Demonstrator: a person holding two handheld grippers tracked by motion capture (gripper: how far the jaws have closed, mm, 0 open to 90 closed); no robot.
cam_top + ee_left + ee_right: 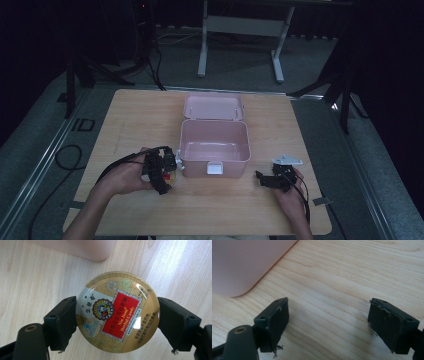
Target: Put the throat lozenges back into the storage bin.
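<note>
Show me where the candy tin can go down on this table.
Free patches: the pink box stands open and empty inside; bare wood lies left of it toward the table edge, and along the near edge between both hands. Crowded: the spot at the box's front left corner, where the left tongs hold the tin.

In the high view the round tin at the box's seven o'clock corner is mostly hidden behind the left gripper; its label is too small to read there.
</note>
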